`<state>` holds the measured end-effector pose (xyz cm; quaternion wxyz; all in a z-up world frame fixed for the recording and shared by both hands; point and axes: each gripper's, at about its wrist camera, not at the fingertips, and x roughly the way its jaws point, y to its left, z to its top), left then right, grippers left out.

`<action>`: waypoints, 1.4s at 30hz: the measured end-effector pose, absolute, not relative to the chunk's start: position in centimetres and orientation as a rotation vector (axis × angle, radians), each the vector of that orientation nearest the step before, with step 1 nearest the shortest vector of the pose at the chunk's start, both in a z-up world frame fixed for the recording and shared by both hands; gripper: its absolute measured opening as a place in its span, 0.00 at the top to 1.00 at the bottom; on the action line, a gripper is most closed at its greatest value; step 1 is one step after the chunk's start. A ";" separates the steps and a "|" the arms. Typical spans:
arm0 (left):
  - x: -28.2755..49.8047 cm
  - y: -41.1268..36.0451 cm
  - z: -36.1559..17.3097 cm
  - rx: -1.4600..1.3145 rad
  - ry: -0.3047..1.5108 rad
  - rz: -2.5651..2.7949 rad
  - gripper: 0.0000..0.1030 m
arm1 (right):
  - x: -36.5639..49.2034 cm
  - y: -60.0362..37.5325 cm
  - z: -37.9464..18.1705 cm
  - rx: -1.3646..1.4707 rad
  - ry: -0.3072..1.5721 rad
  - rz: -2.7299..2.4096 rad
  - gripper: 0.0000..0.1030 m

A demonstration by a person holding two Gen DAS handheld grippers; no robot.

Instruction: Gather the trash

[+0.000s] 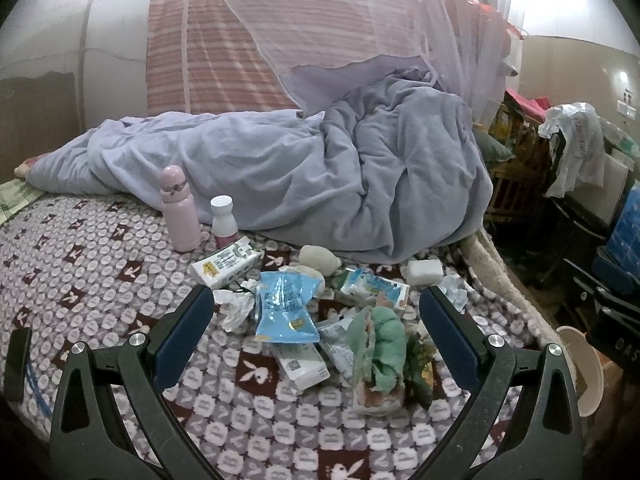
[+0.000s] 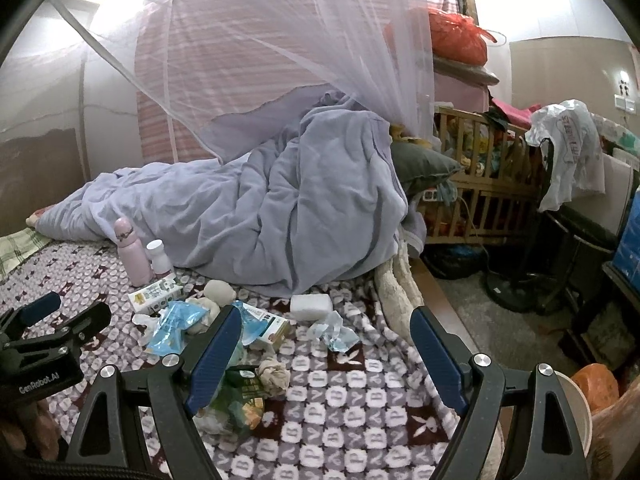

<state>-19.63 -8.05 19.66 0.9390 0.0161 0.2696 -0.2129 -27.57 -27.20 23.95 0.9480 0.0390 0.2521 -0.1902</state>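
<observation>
A heap of trash lies on the rabbit-patterned blanket (image 1: 100, 280). In the left wrist view it holds a blue snack bag (image 1: 286, 308), a milk carton (image 1: 224, 265), a crumpled white tissue (image 1: 236, 310), a green wrapper (image 1: 380, 332) and a white box (image 1: 305, 368). My left gripper (image 1: 316, 300) hovers open just short of this heap, holding nothing. My right gripper (image 2: 325, 316) is open too, above the blanket near a crumpled bluish tissue (image 2: 332, 332) and a white pack (image 2: 310, 304). The left gripper (image 2: 68, 312) shows at the left edge of the right wrist view.
A pink bottle (image 1: 180, 212) and a small white bottle (image 1: 222, 216) stand against the lilac duvet (image 1: 320, 168). A cream bin (image 2: 576, 412) sits off the bed's right edge. Beyond are a wooden crib (image 2: 480, 176), a fan base (image 2: 516, 288) and a hanging mosquito net (image 2: 320, 40).
</observation>
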 end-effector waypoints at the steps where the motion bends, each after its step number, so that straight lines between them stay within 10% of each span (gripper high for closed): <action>1: -19.6 -8.1 19.7 0.032 0.549 -0.436 0.01 | -27.6 -27.2 24.0 0.078 0.514 -0.386 0.18; 42: -19.0 -7.6 20.0 0.056 0.531 -0.403 0.01 | -27.1 -28.0 23.8 0.098 0.527 -0.376 0.18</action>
